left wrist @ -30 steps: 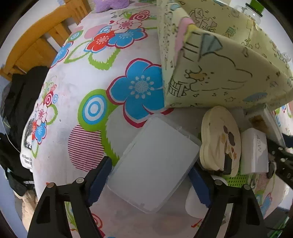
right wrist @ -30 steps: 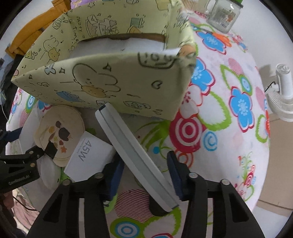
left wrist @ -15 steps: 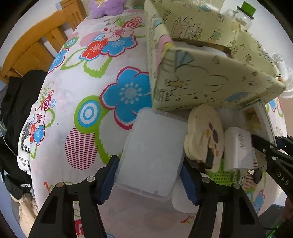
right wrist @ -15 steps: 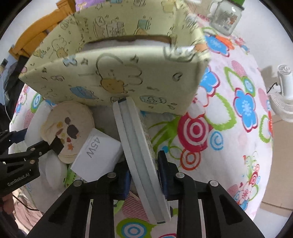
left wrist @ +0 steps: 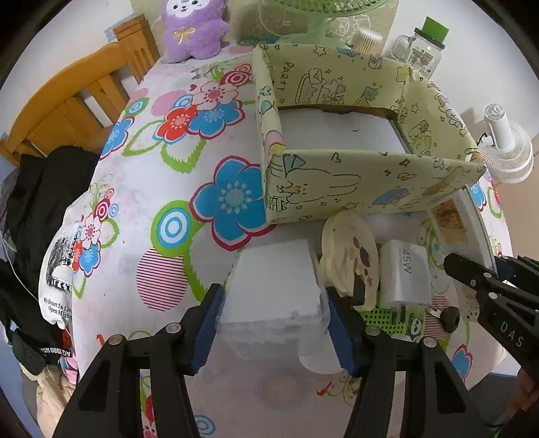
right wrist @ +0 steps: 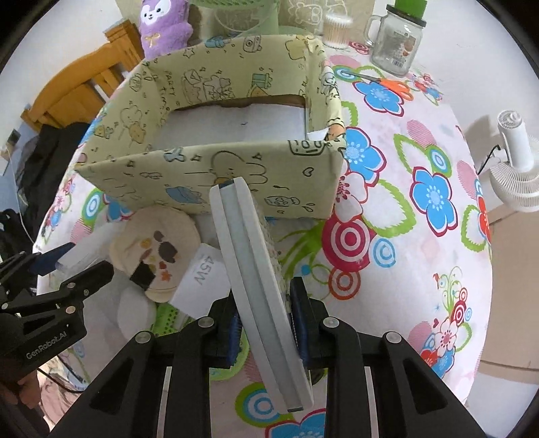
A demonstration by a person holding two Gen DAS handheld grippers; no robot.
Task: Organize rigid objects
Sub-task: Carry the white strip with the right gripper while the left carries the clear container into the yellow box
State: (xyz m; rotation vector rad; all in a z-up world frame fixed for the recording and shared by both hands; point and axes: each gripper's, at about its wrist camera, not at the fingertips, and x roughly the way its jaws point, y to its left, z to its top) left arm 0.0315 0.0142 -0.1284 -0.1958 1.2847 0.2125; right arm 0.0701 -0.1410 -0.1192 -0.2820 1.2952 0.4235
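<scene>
My left gripper point(left wrist: 273, 296) is closing, and its blue pads press on the two sides of a clear plastic box point(left wrist: 273, 276) held just above the flowered tablecloth. On its right lie a cream round plate point(left wrist: 347, 249) and a white 45W charger point(left wrist: 404, 276). In my right gripper point(right wrist: 266, 320), shut, a flat white slab point(right wrist: 242, 249) stands on edge and leans toward the yellow cartoon box point(right wrist: 235, 168). That yellow cartoon box point(left wrist: 337, 188) is open-topped with a white floor. The right gripper's finger point(left wrist: 471, 273) shows at the right edge of the left wrist view.
A green mesh tray point(left wrist: 380, 315) and a black key point(left wrist: 448, 316) lie under the charger. Behind the box stand a glass jar point(right wrist: 397, 40) and a purple plush point(right wrist: 161, 23), with orange scissors point(right wrist: 390, 84) nearby. A white fan point(right wrist: 515, 161) is right, a wooden chair point(left wrist: 67, 111) left.
Both grippers closed on their objects and rose. The clear box came up off the cloth between the left pads. The white slab was clamped and stands more upright.
</scene>
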